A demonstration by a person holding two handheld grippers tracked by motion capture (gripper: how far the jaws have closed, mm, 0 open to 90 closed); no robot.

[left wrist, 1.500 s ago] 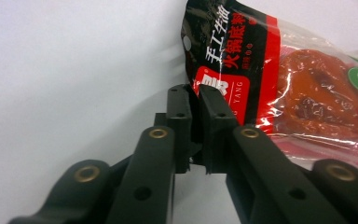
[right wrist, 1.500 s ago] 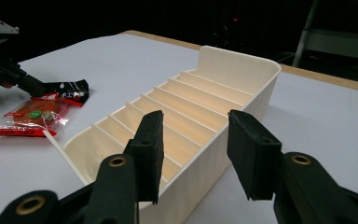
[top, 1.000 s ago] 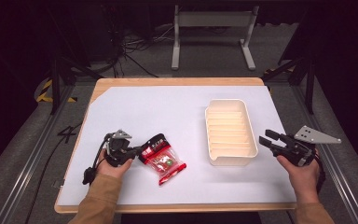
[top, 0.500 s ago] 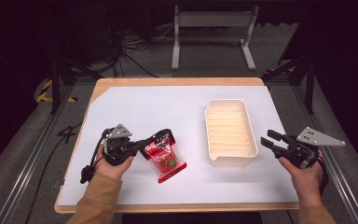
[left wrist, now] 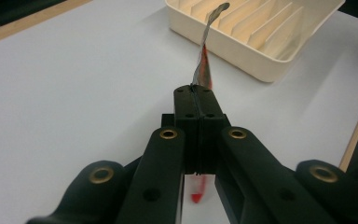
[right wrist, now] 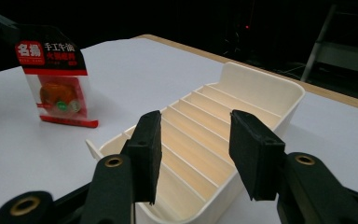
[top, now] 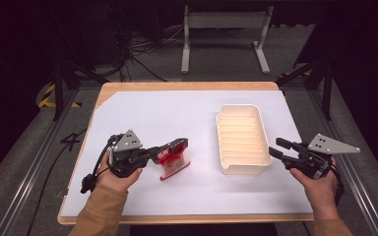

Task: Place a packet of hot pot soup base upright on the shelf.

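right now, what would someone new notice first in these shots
The red snack packet, pinched at its top edge by the shut left gripper, hangs at the white table's left. Right of it sits a cream slotted tray, with the right gripper open beside its near right corner.

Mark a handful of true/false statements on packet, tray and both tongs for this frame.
1. The left tongs are shut on the packet. True.
2. The packet lies inside the tray. False: it hangs from the left tongs, left of the tray, over the white sheet.
3. The right tongs hold nothing. True: the jaws stand apart, and they have just been opening.
4. The tray's slots hold several packets. False: the slots are bare.
5. The right tongs sit at the tray's near right corner in the high view. True.
6. The packet is blue. False: it is red and clear with a black top.
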